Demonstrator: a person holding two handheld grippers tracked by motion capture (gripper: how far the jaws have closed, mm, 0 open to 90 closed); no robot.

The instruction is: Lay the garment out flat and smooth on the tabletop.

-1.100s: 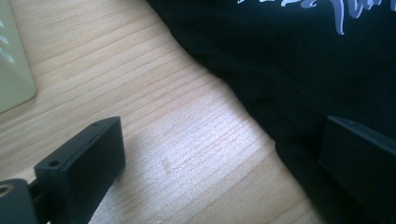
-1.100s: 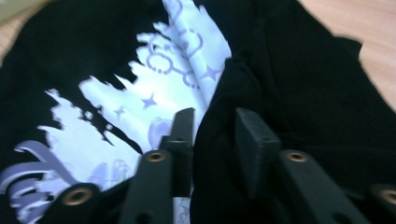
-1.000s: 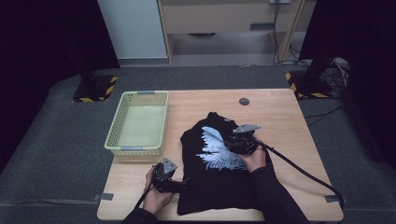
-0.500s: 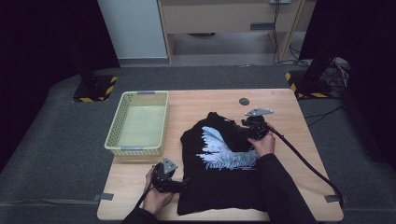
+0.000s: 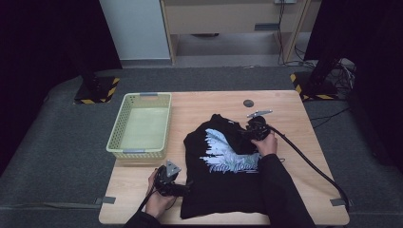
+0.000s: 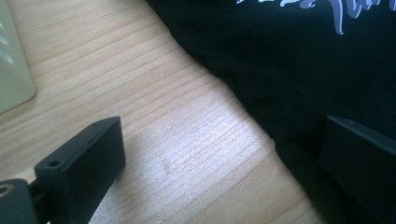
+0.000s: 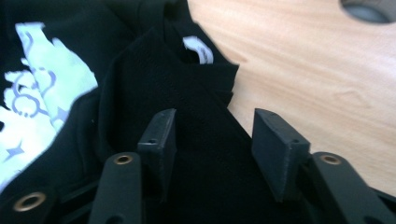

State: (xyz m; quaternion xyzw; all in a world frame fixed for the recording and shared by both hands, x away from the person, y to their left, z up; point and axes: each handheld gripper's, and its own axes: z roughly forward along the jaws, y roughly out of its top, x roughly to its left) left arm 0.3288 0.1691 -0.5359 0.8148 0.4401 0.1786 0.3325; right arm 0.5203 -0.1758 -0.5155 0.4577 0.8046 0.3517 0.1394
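A black T-shirt (image 5: 223,190) with a pale blue-white print (image 5: 223,149) lies spread on the wooden table (image 5: 204,102). My right gripper (image 5: 252,129) rests at the shirt's far right corner, by the collar. In the right gripper view, the right gripper (image 7: 215,126) stands partly open over a fold of black cloth (image 7: 205,154), with the neck label (image 7: 198,49) just beyond it. Its jaws have just been opening and do not pinch the cloth. My left gripper (image 5: 183,189) sits at the shirt's near left edge. In the left gripper view, the left gripper (image 6: 219,154) is wide open, one jaw over bare wood, the other over the T-shirt (image 6: 299,70).
A pale green plastic basket (image 5: 138,151) stands on the table's left side, and its corner (image 6: 11,70) shows in the left gripper view. A small dark disc (image 5: 248,102) lies on the wood beyond the shirt. A thick black cable (image 5: 309,164) trails right from my right gripper.
My right gripper has moved away from the person, from the shirt's printed middle to its collar corner, and its jaws stand wider. The left gripper has stayed put.
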